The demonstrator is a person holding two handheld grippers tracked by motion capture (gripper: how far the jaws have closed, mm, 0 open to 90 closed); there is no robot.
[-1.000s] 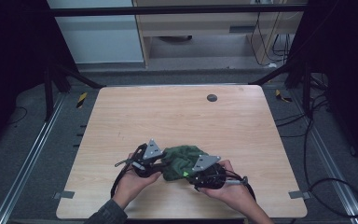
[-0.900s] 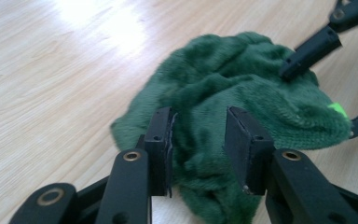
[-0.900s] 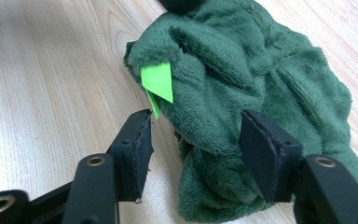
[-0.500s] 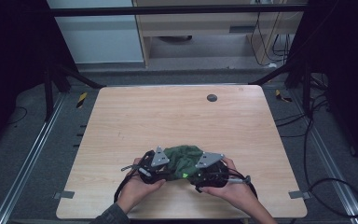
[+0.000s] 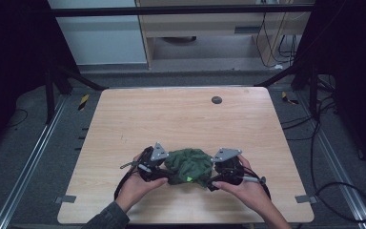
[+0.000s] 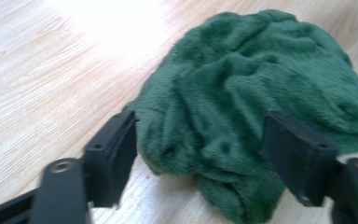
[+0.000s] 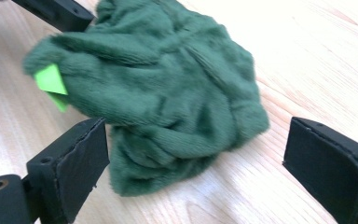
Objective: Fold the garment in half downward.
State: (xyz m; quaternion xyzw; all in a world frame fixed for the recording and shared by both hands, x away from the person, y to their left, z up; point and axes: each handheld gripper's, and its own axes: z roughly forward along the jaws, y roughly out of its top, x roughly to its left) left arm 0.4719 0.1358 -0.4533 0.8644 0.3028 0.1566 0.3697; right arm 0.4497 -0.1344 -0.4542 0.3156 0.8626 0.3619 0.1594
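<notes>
The left gripper (image 5: 167, 168) is held at the near left edge of a crumpled green cloth (image 5: 189, 165), and its jaws are seen in the left gripper view to stand wide apart, with folds of the cloth (image 6: 242, 107) lying between them but nothing pinched. The right gripper (image 5: 213, 175) is set at the cloth's opposite edge; its jaws are likewise spread wide in the right gripper view, the cloth (image 7: 163, 98) lying near the left jaw and well clear of the right one, so nothing is gripped there either. A small bright green tag (image 7: 52, 84) is seen at one edge of the cloth. The cloth is bunched into a mound on the wooden table (image 5: 181, 119), near the person's edge and roughly at the middle of its width, between the two hands. A small dark disc (image 5: 216, 99) lies well apart, toward the far edge. The step in hand is judged to be the approach for a two-sided grasp, not yet made. For the next move, each pair of jaws would need to be eased over a fold or edge and closed on it firmly, before the cloth can be lifted or spread out.
</notes>
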